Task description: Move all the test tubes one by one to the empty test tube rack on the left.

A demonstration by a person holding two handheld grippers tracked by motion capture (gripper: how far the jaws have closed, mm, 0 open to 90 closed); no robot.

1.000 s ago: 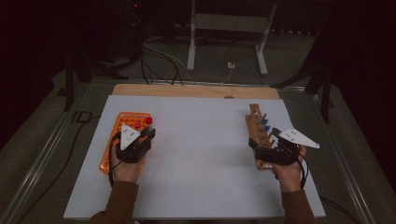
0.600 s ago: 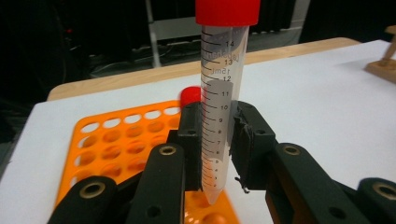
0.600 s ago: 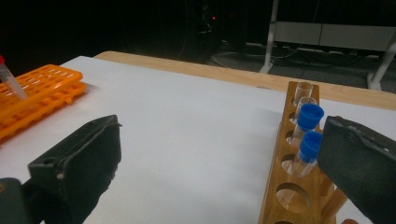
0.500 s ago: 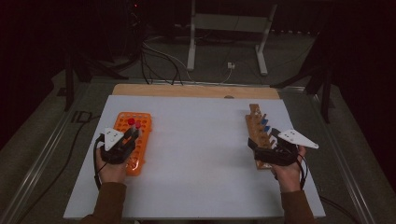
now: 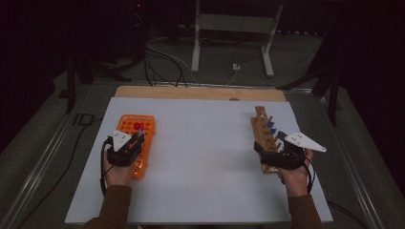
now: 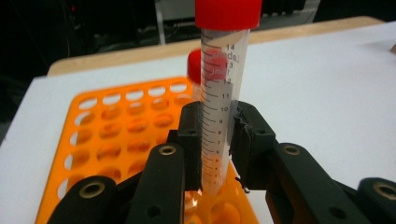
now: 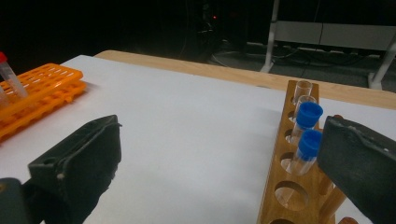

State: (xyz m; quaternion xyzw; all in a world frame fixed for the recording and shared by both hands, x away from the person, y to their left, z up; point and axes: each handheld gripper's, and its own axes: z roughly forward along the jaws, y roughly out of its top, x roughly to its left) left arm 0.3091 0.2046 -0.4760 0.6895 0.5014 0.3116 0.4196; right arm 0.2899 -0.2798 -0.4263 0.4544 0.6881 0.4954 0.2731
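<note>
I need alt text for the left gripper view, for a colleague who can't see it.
The left gripper has its black fingers closed on a clear graduated tube with a red cap, held upright over the orange rack of open holes. A second red-capped tube stands just behind it, on a white table.

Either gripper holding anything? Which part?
Left gripper clamps a red-capped tube by its lower body, above the orange rack. Right gripper is open, holding nothing.

Wide-apart fingers [image 7: 77, 161] near wooden rack [image 7: 299, 182] with blue-capped tubes [image 7: 306, 140]
</note>
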